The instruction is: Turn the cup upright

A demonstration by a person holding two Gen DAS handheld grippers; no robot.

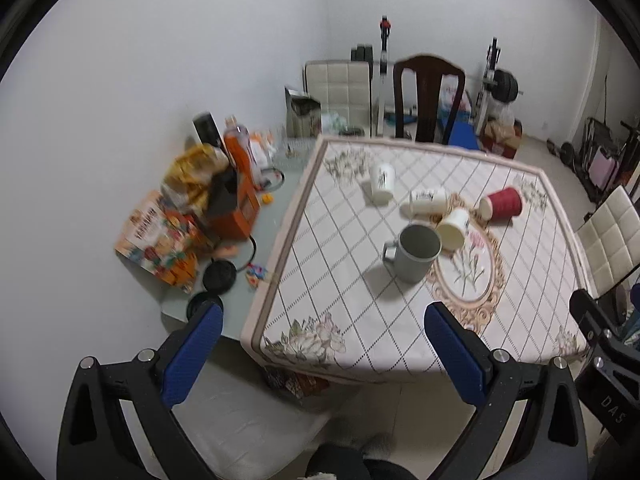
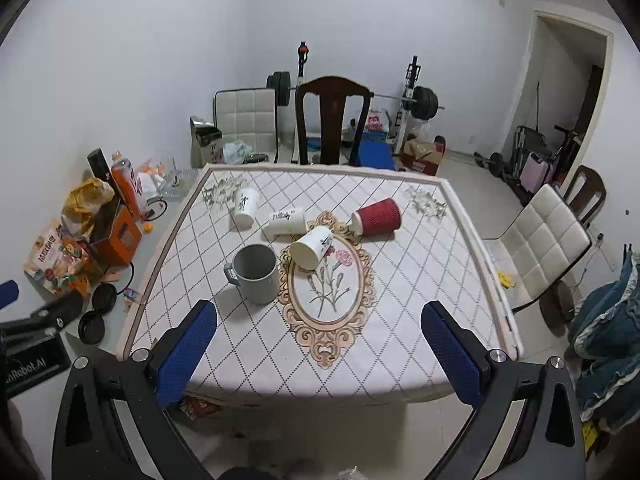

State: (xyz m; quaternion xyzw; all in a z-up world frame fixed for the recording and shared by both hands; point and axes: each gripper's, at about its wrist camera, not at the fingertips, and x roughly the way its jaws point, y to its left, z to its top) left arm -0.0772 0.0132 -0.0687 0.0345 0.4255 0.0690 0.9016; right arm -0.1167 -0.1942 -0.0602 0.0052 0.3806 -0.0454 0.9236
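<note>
While claws gape, grey mug (image 2: 255, 273) upright (four cups toppled)

Red ribbed cup (image 2: 377, 217), grey mug (image 2: 256, 269), floral tablecloth (image 2: 400, 320)

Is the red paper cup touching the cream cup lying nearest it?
Apart. The right wrist view shows bare tablecloth between the red paper cup and the cream cup; the left wrist view shows the same gap.
</note>
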